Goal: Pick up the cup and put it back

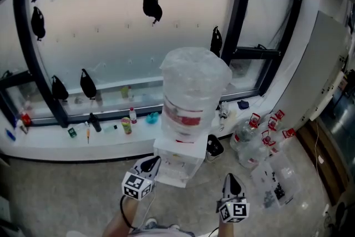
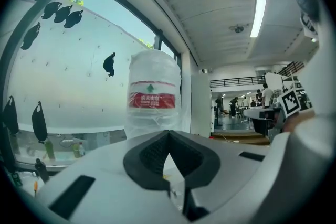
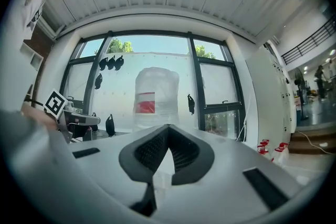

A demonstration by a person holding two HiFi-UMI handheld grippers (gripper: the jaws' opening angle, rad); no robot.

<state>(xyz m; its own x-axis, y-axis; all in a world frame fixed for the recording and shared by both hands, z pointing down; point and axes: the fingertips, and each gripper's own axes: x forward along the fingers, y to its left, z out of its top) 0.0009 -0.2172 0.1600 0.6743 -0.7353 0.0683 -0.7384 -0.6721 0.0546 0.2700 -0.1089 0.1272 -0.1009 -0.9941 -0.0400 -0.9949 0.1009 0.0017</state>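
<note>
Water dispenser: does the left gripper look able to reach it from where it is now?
Probably yes. In the head view the left gripper sits close beside the water dispenser, level with its white base, and nothing stands between them. Its jaws are shut, so they would need opening before grasping anything.

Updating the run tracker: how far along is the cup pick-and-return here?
Done: nothing evident. No cup shows in any view. In hand: nothing. The left gripper and right gripper are both shut and empty, pointed level at the water dispenser under its plastic-wrapped water jug. Left: find the cup, pick it up, put it back.
</note>
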